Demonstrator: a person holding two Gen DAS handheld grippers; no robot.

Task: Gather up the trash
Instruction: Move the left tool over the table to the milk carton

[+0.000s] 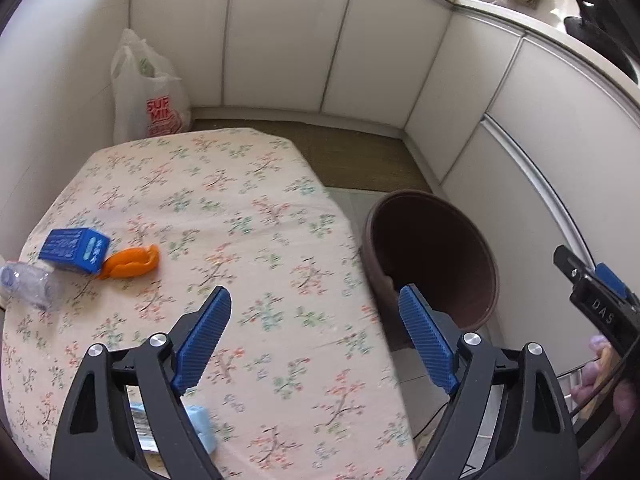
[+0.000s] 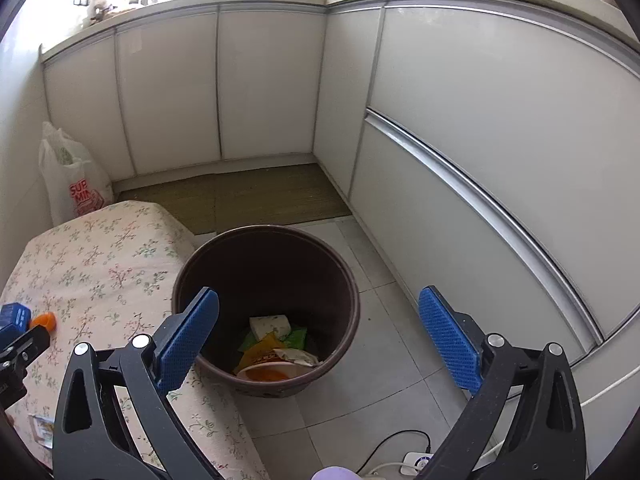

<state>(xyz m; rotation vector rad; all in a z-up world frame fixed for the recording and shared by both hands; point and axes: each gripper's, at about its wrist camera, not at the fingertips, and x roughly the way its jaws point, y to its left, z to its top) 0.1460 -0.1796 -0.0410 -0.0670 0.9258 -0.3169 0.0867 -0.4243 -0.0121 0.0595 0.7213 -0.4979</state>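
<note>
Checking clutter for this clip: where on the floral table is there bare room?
Free: the table's middle and far end toward the white bag. Crowded: left edge with blue box, orange piece, bottle; packets near edge.

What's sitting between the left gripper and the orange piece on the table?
Nothing: in the left wrist view only bare floral tablecloth lies between the open left gripper and the orange piece.

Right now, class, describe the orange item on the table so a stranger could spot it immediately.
Find the table with the floral cloth beside the brown bin. Near its left edge sits a small cluster of rubbish; the orange plastic piece lies against the blue carton, with a clear bottle further left. It alone is bright orange and curved.
</note>
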